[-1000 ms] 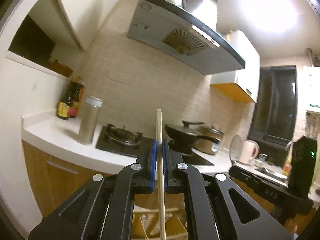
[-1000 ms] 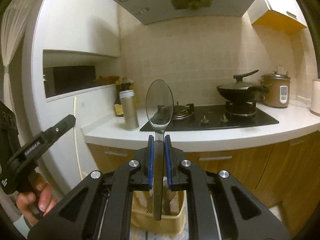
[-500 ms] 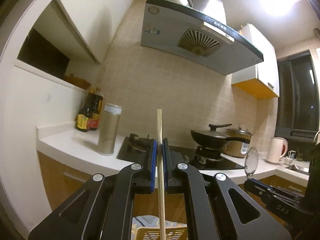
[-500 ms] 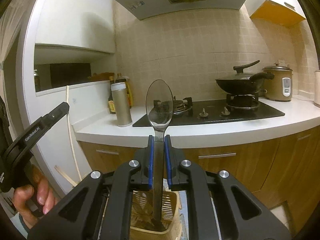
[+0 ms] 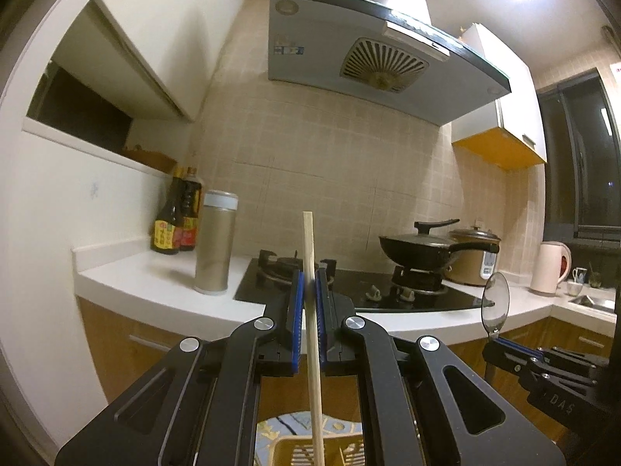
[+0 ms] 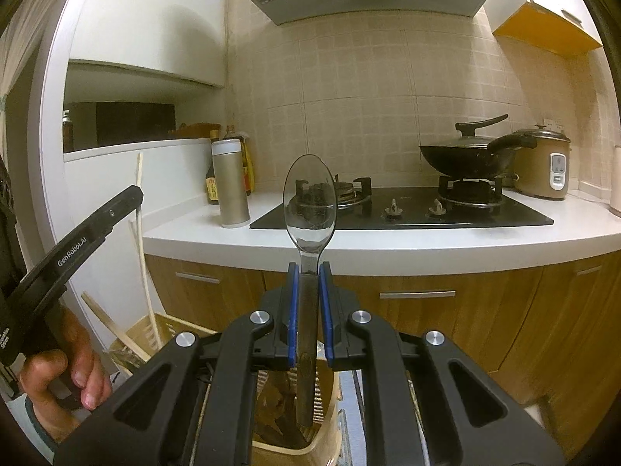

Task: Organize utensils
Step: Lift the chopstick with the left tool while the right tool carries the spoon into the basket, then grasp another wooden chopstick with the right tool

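Utensils are mid-deposit: we find the left gripper (image 5: 306, 303) clamped on an upright chopstick (image 5: 311, 310) and the right gripper (image 6: 308, 291) clamped on a spoon (image 6: 309, 209), both above the basket (image 6: 299, 446), so releasing each inside comes next.

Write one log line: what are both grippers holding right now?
left gripper: shut on chopstick | right gripper: shut on clear spoon, bowl up | both above slatted utensil basket | nothing released yet
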`<action>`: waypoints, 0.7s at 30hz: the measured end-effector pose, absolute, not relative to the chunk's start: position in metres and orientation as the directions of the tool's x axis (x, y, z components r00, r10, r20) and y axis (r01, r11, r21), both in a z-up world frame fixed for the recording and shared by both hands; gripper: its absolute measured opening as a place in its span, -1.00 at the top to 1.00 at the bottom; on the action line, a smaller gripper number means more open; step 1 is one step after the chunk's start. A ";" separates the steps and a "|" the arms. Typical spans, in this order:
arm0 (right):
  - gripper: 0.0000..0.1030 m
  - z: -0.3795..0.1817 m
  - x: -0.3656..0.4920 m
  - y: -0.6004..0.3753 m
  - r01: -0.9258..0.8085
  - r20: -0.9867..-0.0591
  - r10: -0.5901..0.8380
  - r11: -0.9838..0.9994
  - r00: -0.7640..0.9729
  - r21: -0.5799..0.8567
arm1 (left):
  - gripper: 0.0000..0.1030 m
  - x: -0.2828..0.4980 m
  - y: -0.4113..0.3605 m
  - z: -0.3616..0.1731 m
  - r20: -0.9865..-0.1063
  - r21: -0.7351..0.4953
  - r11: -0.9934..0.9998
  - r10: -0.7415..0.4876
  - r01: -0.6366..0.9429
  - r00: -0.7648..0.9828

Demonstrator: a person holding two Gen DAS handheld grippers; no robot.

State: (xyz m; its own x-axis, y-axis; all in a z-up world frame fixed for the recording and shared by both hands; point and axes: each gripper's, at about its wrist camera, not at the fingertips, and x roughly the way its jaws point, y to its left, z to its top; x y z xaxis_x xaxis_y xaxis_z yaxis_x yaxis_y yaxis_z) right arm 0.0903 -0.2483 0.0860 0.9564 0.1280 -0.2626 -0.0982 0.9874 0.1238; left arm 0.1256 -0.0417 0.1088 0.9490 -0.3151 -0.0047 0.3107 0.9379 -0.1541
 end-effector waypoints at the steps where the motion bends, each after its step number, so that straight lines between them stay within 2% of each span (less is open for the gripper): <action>1: 0.82 0.085 0.090 -0.249 -0.099 -0.266 0.132 0.986 0.955 0.132 | 0.91 0.126 -0.040 0.108 -0.011 -0.164 0.934 -0.323 0.317 0.946; 5: 0.80 0.081 0.086 -0.254 -0.102 -0.287 0.144 0.982 0.947 0.156 | 0.87 0.124 -0.034 0.105 -0.027 -0.188 0.927 -0.334 0.323 0.942; 9: 0.52 0.080 0.076 -0.257 -0.106 -0.296 0.151 0.981 0.943 0.163 | 0.79 0.119 -0.026 0.104 -0.046 -0.205 0.921 -0.347 0.331 0.937; 13: 0.52 0.084 0.060 -0.259 -0.096 -0.295 0.143 0.981 0.945 0.168 | 0.65 0.106 -0.017 0.110 -0.050 -0.221 0.908 -0.374 0.355 0.926; 19: 0.52 0.099 0.034 -0.258 -0.098 -0.302 0.143 0.982 0.943 0.159 | 0.61 0.077 -0.011 0.126 -0.050 -0.218 0.885 -0.431 0.412 0.901; 21: 0.52 0.103 0.025 -0.255 -0.098 -0.319 0.139 0.985 0.938 0.142 | 0.51 0.069 -0.012 0.130 -0.056 -0.217 0.876 -0.452 0.431 0.891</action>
State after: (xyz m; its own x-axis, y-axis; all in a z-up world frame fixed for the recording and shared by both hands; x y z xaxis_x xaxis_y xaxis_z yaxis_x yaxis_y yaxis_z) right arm 0.0249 -0.2546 0.1030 0.9375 0.1391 -0.3189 -0.0979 0.9850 0.1419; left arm 0.0692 -0.0116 0.1300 0.8905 -0.4515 -0.0556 0.4306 0.8761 -0.2169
